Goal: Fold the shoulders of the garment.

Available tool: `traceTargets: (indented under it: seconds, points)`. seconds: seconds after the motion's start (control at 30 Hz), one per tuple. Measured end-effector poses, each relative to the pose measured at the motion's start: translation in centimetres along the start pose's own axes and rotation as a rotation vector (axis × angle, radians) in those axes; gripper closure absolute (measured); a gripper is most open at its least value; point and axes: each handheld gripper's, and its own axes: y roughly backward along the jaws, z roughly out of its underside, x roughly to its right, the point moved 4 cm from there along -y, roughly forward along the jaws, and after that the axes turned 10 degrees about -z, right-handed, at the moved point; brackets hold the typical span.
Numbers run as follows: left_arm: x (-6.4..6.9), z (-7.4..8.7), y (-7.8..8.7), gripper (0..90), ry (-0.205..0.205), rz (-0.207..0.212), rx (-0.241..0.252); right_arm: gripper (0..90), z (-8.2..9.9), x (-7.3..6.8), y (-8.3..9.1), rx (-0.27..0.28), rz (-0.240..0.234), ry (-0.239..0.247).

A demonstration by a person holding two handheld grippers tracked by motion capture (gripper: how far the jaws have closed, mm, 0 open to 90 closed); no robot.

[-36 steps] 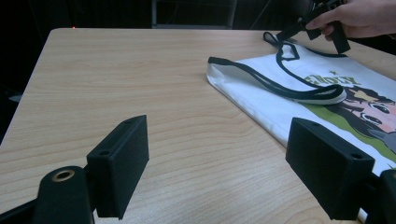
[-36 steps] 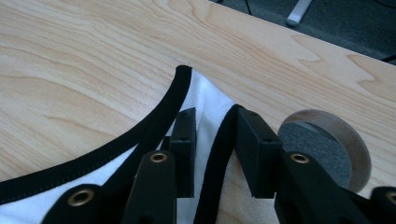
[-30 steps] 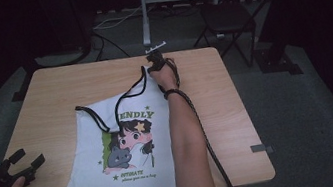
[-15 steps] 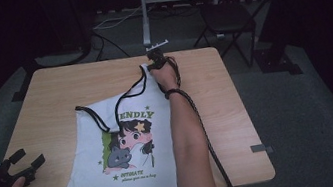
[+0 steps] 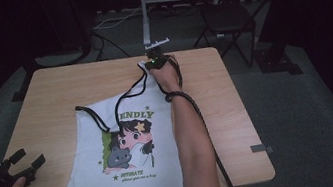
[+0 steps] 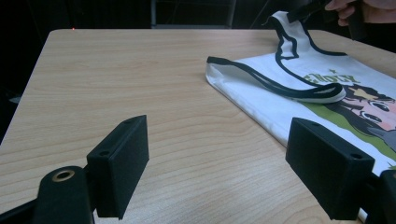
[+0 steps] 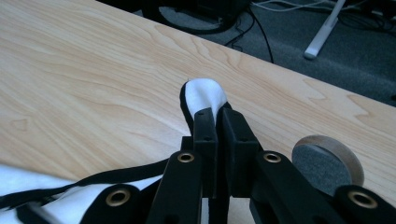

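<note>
My right gripper (image 7: 217,122) has just clamped the tank top's shoulder strap (image 7: 201,94) and lifted it; left gripper (image 6: 233,172) gapes idle, so folding can begin

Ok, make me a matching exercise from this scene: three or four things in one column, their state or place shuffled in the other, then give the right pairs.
Things:
1. right gripper
2. left gripper
3. tank top
4. shoulder strap

States or places:
A. jaws open, nothing between them
B. lying printed side up on the table
C. pinched and lifted off the wood
D. shut on fabric at the far side

Pairs: 1-D, 2-A, 3-B, 4-C
</note>
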Motion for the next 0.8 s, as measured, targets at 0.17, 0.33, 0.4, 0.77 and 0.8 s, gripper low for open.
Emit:
traceTargets:
  seconds: [0.17, 0.33, 0.4, 0.77, 0.8]
  points:
    - [0.1, 0.0, 0.0, 20.9, -0.004, 0.001, -0.004, 85.0, 0.1, -0.8, 0.8, -0.002, -0.004, 0.011]
    - [0.0, 0.0, 0.0, 20.8, -0.002, -0.001, 0.002, 85.0, 0.4, -1.3, 1.2, 0.001, -0.005, 0.012]
    - [0.1, 0.0, 0.0, 20.9, -0.003, -0.001, 0.001, 84.8, 0.5, -1.5, 1.4, -0.003, -0.006, 0.018]
    - [0.0, 0.0, 0.0, 20.9, 0.000, -0.002, 0.003, 84.5, 0.7, -2.7, 2.5, 0.011, -0.021, 0.037]
    - [0.0, 0.0, 0.0, 20.9, 0.000, -0.002, 0.003, 84.5, 0.8, -2.8, 2.5, 0.014, -0.025, 0.036]
